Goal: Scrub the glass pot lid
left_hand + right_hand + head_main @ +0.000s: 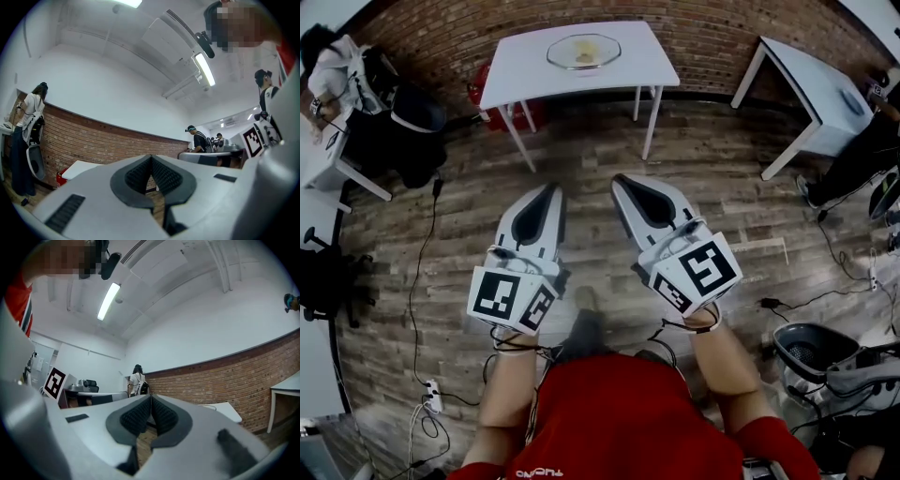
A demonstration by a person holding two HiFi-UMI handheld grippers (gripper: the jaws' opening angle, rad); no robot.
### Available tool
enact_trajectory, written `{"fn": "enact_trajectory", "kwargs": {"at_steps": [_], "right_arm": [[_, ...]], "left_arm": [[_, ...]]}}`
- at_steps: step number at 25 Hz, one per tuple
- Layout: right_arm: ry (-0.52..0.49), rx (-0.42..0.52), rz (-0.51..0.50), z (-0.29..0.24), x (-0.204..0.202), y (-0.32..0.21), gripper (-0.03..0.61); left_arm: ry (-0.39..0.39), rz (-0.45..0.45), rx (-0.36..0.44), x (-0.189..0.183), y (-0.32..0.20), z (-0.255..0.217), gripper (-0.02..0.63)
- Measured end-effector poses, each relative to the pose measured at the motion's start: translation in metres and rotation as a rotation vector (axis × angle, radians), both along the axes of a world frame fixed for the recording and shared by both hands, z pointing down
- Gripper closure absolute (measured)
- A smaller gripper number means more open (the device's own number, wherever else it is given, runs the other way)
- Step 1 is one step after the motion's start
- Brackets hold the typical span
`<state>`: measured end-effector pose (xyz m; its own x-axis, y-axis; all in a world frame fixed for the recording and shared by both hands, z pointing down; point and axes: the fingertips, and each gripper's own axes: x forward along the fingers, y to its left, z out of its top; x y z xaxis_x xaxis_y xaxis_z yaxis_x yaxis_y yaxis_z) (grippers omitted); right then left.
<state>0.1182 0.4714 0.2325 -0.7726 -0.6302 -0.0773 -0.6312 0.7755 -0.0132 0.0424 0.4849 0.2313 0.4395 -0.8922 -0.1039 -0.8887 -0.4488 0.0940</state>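
Observation:
The glass pot lid lies on a white table at the far side of the room, with something yellowish under or on it. My left gripper is held above the wooden floor, well short of the table, jaws shut and empty. Beside it my right gripper points the same way, also shut with nothing in it. In the left gripper view my left gripper has its ribbed pads pressed together. The right gripper view shows my right gripper closed the same way.
A second white table stands at the right, a person at a desk at the left. Cables trail over the plank floor. A red object sits under the table. Grey equipment is at the lower right.

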Motion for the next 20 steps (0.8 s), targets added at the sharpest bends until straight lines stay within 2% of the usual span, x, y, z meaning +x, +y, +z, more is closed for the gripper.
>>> {"fn": "enact_trajectory", "kwargs": {"at_steps": [10,15,20], "right_arm": [[0.010,0.002,0.054,-0.002,-0.068,-0.140,0.548],[0.025,-0.018,0.087,0.001,-0.096,-0.184,0.548],[0.047,-0.024,0.105,0.008,-0.106,-0.216,0.548]], "left_arm": [[-0.016,0.042,0.008,-0.073,-0.140,-0.004,0.597],[0.003,0.057,0.003,-0.110,-0.187,-0.002,0.597],[0.017,0.066,0.001,-0.124,-0.219,0.006,0.597]]}}
